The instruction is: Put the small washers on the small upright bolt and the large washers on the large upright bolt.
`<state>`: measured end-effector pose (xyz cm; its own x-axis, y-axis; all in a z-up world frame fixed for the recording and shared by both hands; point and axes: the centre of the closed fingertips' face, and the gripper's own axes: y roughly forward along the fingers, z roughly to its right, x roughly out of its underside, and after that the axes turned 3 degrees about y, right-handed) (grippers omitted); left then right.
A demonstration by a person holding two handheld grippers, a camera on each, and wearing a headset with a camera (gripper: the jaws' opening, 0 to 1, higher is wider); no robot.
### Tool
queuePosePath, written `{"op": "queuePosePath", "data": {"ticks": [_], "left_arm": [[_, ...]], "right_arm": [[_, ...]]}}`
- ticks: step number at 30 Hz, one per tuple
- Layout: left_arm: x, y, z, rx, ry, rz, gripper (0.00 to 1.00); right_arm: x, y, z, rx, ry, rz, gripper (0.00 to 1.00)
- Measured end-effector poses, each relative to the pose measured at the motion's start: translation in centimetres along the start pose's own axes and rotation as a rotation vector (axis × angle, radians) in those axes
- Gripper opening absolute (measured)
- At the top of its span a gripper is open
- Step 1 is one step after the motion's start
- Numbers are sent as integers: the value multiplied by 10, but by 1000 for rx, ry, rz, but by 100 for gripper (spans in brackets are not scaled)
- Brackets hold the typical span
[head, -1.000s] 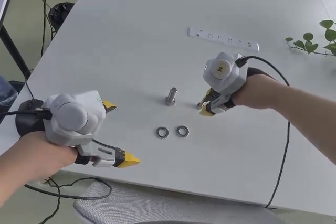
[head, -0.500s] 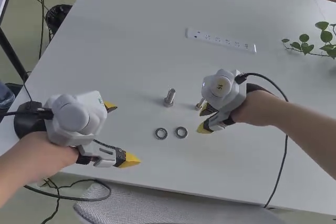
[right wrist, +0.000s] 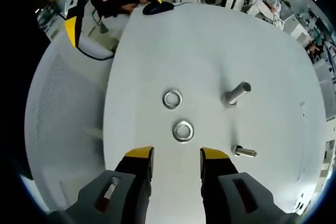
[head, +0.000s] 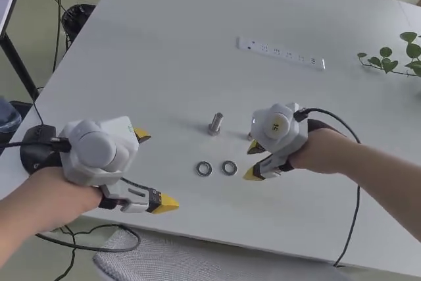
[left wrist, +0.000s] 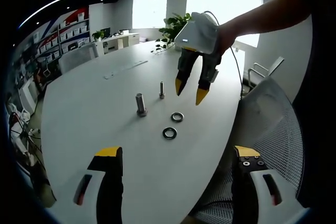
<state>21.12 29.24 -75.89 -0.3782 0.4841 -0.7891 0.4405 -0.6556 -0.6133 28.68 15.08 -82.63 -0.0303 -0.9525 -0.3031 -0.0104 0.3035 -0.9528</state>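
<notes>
My R gripper (head: pixel 252 161) jaws apart, empty, just beside two washers (head: pixel 229 167) near table (head: pixel 197 31) front edge; L gripper (head: pixel 154 169) jaws wide apart, empty; large bolt (head: pixel 215 123), small bolt (right wrist: pixel 244 152) upright, far-edge side of washers.

The small bolt (right wrist: pixel 244 152) sits almost wholly hidden behind the right tongs (head: pixel 251 162) at the centre of the head view. A leafy plant (head: pixel 395 54) is cut off by that frame's right edge. The two washers (head: pixel 204 168) on the bench look too small to size.
</notes>
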Motion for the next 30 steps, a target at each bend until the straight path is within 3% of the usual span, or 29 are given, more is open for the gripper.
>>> {"op": "queuePosePath", "data": {"ticks": [11,20,30], "left_arm": [[0,2,-5,-7,-10,0,85],[1,3,-7,-10,-13,-1,85],[3,5,-4,-7,-27,0,84]], "right_arm": [[-6,26,6,-1,20,10,37],[-2,44,9,11,20,1,36],[-2,55,7,21,16,-7,36]]}}
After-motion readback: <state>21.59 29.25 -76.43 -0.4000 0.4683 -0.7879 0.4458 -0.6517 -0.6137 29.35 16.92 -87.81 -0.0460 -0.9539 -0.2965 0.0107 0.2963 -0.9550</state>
